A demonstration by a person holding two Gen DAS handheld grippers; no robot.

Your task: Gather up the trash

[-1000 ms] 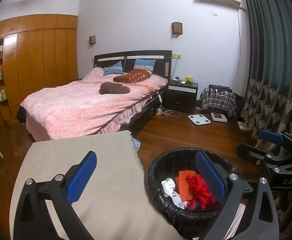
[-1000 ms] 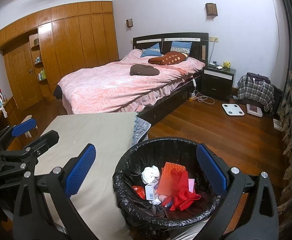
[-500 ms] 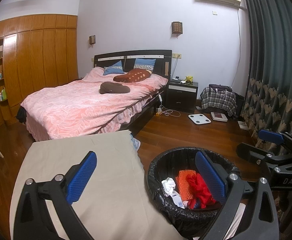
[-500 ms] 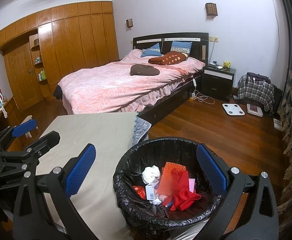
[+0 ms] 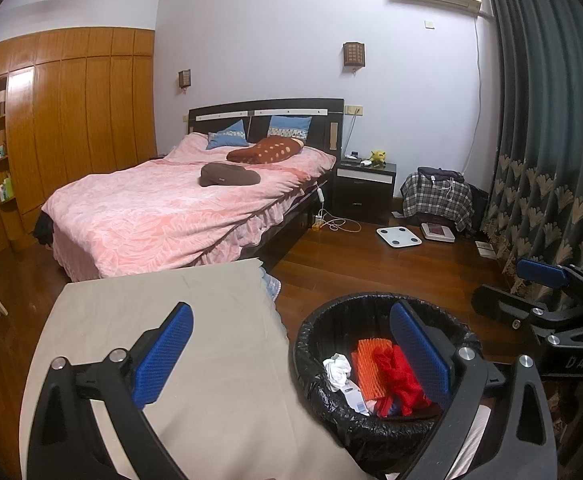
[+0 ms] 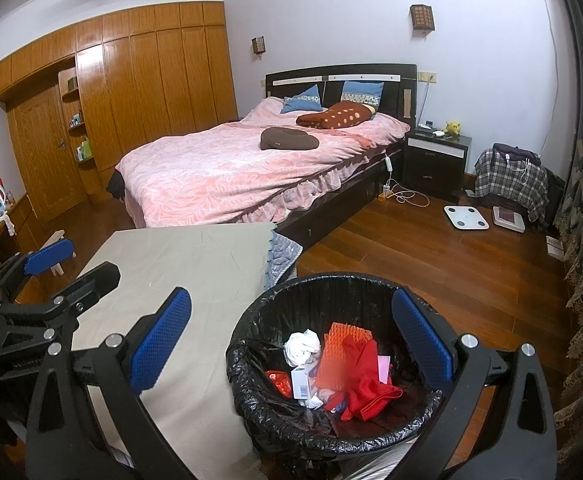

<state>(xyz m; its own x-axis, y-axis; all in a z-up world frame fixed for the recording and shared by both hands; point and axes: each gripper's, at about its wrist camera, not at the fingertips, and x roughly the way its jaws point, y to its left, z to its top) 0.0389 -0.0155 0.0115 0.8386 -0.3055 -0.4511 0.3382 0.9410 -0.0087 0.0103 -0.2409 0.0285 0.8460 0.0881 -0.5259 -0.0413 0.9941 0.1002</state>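
Nothing has shifted across the last second in either view, and I read that as a pause with the job close to finished. Ahead of both tongs, across the room, sits the bed (image 5: 179, 204) with its pink cover, well apart from anything I am handling. Directly under my left gripper (image 5: 291, 354) spreads the beige cloth-covered table (image 6: 187, 264), and I see no scraps on the part of it that shows. Just right of that table, below and ahead of my right gripper (image 6: 291, 338), stands the trash bin (image 6: 315, 296) with its black liner; from the left wrist it falls behind that tong's right finger. Inside it lie a red cloth (image 6: 365, 394), an orange ridged sheet (image 5: 371, 364), a small barcoded box (image 6: 303, 385) and, smallest, a crumpled white tissue (image 6: 301, 346). Both tongs have their blue pads spread wide with nothing between them, the left one hanging over the table edge, the right one over the bin mouth. Since the trash is in the bin and both tongs are empty, I judge collection done here unless litter lies out of view.
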